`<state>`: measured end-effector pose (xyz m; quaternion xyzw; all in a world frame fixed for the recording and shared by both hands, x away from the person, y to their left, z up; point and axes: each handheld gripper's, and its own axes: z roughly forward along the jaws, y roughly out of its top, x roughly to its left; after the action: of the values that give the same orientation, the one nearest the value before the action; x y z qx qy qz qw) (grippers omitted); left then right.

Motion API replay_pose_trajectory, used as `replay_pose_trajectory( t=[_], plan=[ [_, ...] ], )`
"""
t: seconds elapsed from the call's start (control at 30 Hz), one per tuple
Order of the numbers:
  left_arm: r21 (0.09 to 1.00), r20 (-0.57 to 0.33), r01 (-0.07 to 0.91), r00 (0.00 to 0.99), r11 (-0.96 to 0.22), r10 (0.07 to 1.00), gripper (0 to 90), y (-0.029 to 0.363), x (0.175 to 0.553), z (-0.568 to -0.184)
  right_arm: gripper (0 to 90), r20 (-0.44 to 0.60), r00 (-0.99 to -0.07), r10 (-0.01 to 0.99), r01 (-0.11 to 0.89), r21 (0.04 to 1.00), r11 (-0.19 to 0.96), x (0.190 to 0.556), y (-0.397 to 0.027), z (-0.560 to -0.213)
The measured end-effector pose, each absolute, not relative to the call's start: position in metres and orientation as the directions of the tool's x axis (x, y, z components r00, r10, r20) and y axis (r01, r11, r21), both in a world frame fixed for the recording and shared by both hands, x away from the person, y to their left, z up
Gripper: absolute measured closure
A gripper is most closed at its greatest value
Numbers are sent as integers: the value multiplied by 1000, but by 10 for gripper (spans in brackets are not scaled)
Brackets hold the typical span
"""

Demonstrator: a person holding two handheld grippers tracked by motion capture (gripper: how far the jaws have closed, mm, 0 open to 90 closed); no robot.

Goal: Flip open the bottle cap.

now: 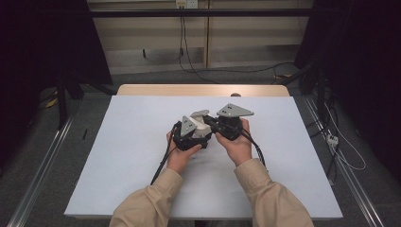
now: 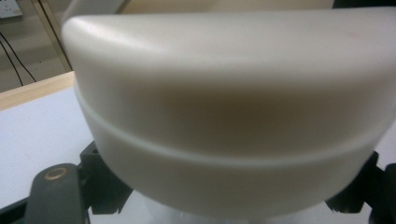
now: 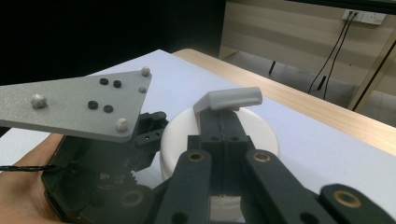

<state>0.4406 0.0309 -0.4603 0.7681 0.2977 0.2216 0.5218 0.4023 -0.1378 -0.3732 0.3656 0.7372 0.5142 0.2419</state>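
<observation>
Seen from above: a round cream-white box (image 1: 202, 128) near the middle of the white table (image 1: 118, 165), held just off its surface between two hand-held tools. Sat at about 3 o'clock from the left gripper (image 1: 191, 135) and 9 o'clock from the right gripper (image 1: 215, 124).

Left gripper: pinching the box by its sides. In the left gripper view, loomed large, the box's curved wall (image 2: 224, 116) with a thin seam running round it, black jaw parts peeking out at 7 and 4 o'clock below it. Left hand (image 1: 182, 156) wrapped around the tool body, cable trailing toward 7 o'clock.

Right gripper (image 3: 227, 112): jaws pressed together, side by side with no gap, tips nipped on a small grey handle (image 3: 229, 98) standing on the box's flat lid (image 3: 261, 130). Seen at 9 o'clock in the right gripper view, the left gripper's grey three-cornered plate (image 3: 79, 105) and a hand beneath it at 8 o'clock. Right hand (image 1: 239, 144) gripped its tool from 5 o'clock.

Beyond the table at 12 o'clock, a pale wooden edge (image 1: 203, 90) and grey floor with loose cables.
</observation>
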Motion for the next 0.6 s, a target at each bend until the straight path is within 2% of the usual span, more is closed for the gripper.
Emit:
replay_pose_trajectory(
  t=[0.6],
  plan=[
    [935, 27, 227, 721, -273, 692, 187, 30, 440, -460, 900, 23, -619, 785, 284, 938, 197, 410, -136, -370]
  ],
)
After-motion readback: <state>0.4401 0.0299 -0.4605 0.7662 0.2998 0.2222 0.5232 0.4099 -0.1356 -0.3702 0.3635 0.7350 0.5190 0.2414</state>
